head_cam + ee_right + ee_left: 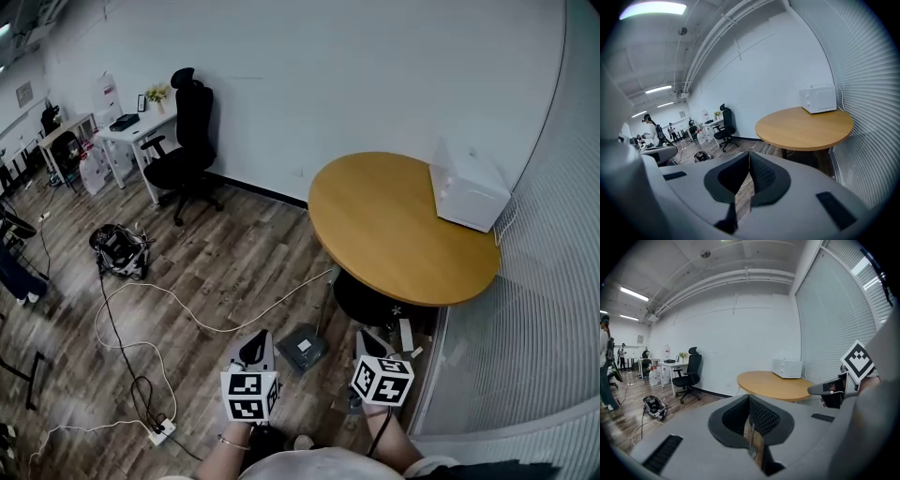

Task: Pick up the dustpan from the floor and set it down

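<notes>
- The dustpan is dark grey, with a pale patch on its pan.
- It lies on the wood floor just ahead of me, near the round table.
- Its thin handle slants up toward that table.

The head camera looked steeply down from above; cameras on the left gripper and right gripper looked almost level from low down. All three shared the round wooden table.
</notes>
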